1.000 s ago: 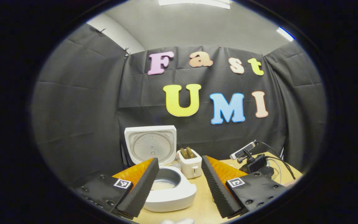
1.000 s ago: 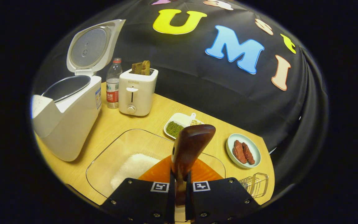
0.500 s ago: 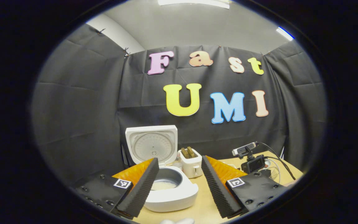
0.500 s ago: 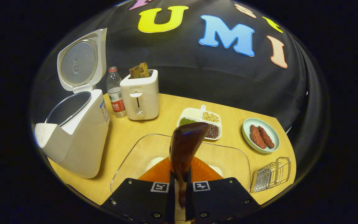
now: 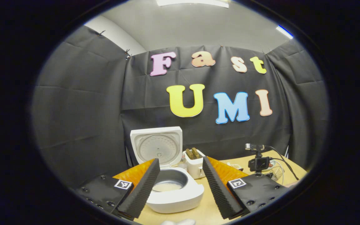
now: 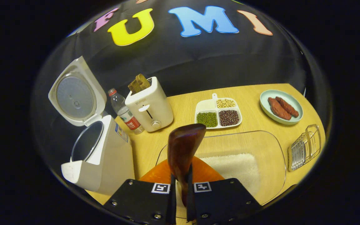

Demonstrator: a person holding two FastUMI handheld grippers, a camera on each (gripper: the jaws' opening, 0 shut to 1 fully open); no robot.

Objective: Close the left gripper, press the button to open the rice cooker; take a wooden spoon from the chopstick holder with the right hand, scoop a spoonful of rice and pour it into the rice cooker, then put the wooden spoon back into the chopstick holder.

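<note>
R gripper clamped tight on wooden spoon, bowl end up, above glass dish w/ rice. L gripper jaws wide apart, holding nothing, idle in front of rice cooker, lid up, some rice in pot. Step prob: spoon return. Next: carry to chopstick holder, which I can't pick out for sure.

right gripper w/ wooden spoon swung right
</note>
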